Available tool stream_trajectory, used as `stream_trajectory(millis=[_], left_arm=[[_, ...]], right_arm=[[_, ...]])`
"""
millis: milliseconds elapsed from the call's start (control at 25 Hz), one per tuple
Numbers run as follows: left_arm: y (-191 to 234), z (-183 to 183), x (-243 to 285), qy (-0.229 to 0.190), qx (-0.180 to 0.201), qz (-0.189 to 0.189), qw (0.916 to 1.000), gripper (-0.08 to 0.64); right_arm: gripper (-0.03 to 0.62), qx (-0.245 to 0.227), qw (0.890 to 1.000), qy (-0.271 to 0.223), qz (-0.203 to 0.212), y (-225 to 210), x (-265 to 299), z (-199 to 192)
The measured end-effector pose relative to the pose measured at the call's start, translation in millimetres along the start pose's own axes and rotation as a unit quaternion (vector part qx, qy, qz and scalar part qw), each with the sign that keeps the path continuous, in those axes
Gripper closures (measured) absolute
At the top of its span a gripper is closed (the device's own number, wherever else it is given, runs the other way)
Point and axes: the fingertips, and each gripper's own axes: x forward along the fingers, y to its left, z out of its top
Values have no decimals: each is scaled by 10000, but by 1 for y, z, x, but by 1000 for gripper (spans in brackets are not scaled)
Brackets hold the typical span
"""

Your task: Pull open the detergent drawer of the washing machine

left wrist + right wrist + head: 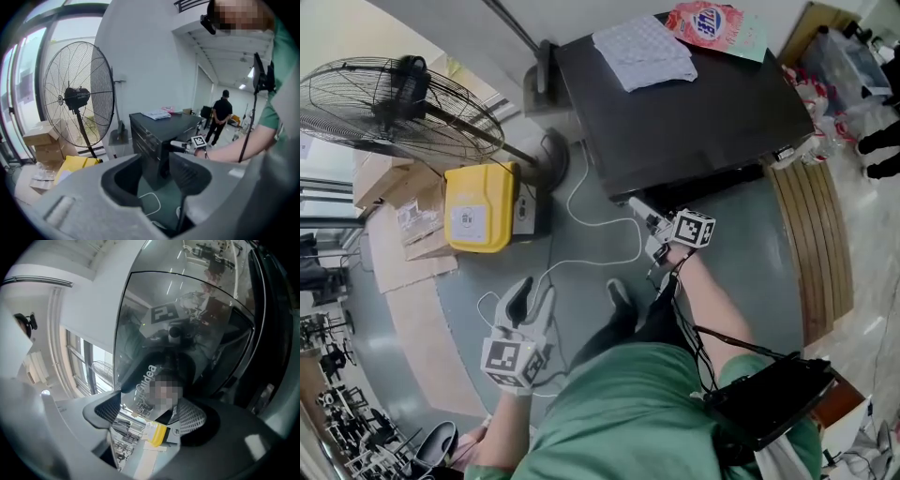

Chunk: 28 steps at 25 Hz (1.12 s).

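The dark washing machine [684, 122] stands ahead of me, seen from above, and also shows in the left gripper view [152, 133]. My right gripper [639, 208] reaches level to the upper left corner of its front. In the right gripper view the jaws [150, 413] stand wide, with a glossy dark front panel [187, 333] bearing white print close ahead and between the pads; no pad visibly presses on it. I cannot make out the drawer's outline. My left gripper [532, 292] hangs open over the floor, its jaws [157, 176] empty.
A folded cloth [642, 52] and a detergent bag [712, 23] lie on the machine's top. A big floor fan [394, 103], cardboard boxes [394, 187] and a yellow box [478, 206] stand at the left. A white cable [591, 225] crosses the floor. A person [220, 115] stands behind.
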Motion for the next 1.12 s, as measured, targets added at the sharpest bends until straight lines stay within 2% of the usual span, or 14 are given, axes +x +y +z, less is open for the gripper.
stream_trajectory(millis=[120, 320, 400, 480, 680, 1120], left_arm=[[3, -11, -12, 56, -5, 85, 9999, 377], [0, -20, -22, 98, 13, 89, 9999, 377], [1, -21, -22, 85, 2, 52, 10000, 377], [3, -22, -19, 70, -28, 0, 10000, 377], [-1, -13, -4, -3, -68, -243, 9997, 377], [-32, 9, 21, -61, 323, -876, 9956, 379]], right_arm=[[222, 13, 9998, -130, 181, 2, -1, -1], [238, -207, 9998, -60, 54, 0, -10, -10], [295, -116, 9996, -210, 128, 4, -20, -12], [298, 42, 9992, -334, 208, 8, -32, -20], [298, 199, 9991, -317, 201, 19, -60, -42], [296, 224, 9990, -366, 148, 34, -112, -72]])
